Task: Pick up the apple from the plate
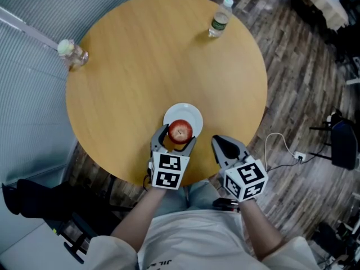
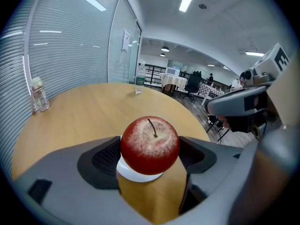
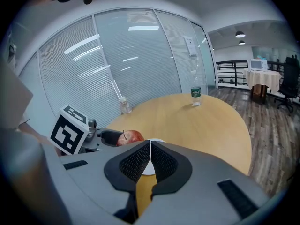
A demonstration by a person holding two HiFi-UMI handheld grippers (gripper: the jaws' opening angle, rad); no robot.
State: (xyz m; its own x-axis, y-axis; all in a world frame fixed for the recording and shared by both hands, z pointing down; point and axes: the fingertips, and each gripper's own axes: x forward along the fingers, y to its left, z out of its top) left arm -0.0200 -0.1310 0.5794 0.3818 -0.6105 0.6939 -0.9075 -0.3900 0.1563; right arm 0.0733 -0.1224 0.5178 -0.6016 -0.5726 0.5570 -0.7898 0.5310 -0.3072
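Observation:
A red apple [image 1: 180, 131] sits at the near rim of a small white plate [image 1: 185, 114] on the round wooden table [image 1: 140, 66]. My left gripper [image 1: 176, 140] reaches in from the table's near edge, and its two pads press the apple's sides. In the left gripper view the apple [image 2: 150, 145] fills the gap between the jaws of the left gripper [image 2: 150, 154], with the plate [image 2: 138, 173] showing just beneath it. Just to the right, my right gripper [image 1: 220, 144] hovers over the table edge with jaws together and nothing in them. Its own view shows the right gripper [image 3: 150, 157] and the apple [image 3: 132, 137] to the left.
A water bottle [image 1: 219, 18] stands at the table's far right edge. A small clear bottle with a pale cap [image 1: 72, 52] stands at the far left edge. A white cable [image 1: 281, 145] and a dark bag [image 1: 343, 142] lie on the wood floor to the right.

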